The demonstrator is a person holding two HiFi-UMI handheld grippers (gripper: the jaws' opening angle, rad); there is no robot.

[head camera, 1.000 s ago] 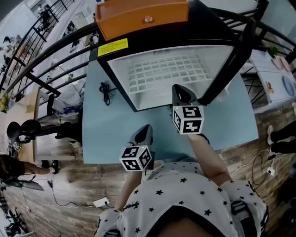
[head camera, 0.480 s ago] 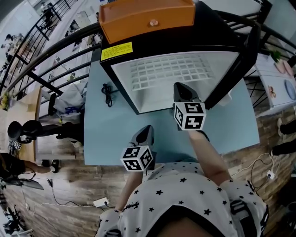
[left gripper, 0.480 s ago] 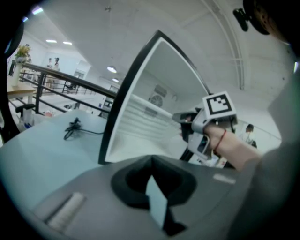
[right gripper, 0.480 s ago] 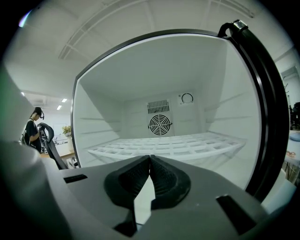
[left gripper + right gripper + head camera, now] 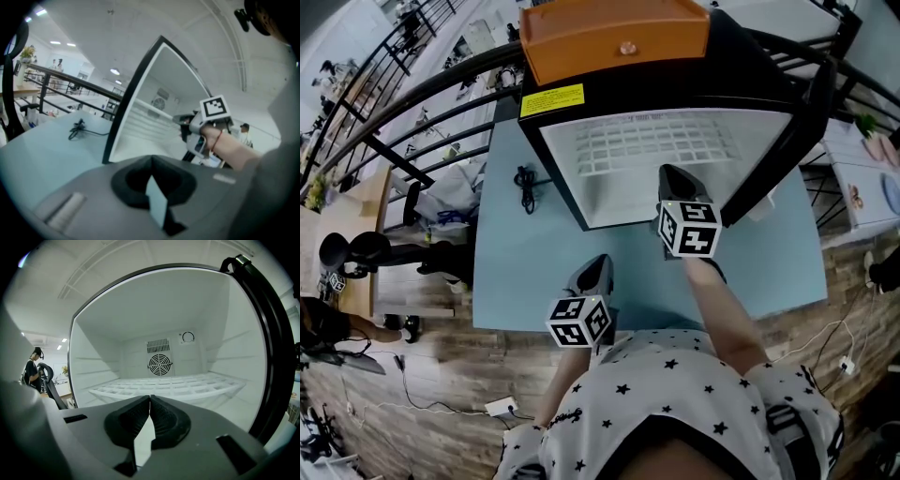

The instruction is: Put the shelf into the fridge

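Note:
A black fridge (image 5: 741, 66) stands open on the light blue table (image 5: 534, 272). A white grid shelf (image 5: 656, 145) lies flat inside it, resting level on the side-wall ledges (image 5: 173, 385). My right gripper (image 5: 675, 174) is shut and empty, hovering at the fridge mouth just in front of the shelf's front edge and pointing inward (image 5: 150, 399). My left gripper (image 5: 598, 262) is also shut and empty, low over the table's near edge. In the left gripper view (image 5: 151, 160) it looks at the fridge opening (image 5: 140, 117) and the right gripper (image 5: 185, 121).
An orange drawer box (image 5: 614, 37) sits on top of the fridge. The fridge door (image 5: 276, 357) hangs open at the right. A black coiled cable (image 5: 525, 183) lies on the table left of the fridge. A fan grille (image 5: 161, 364) and a dial (image 5: 188, 337) are on the back wall. Railings lie beyond.
The head view has shifted slightly. Both grippers hold nearly the same places and stay shut; the shelf has not moved.

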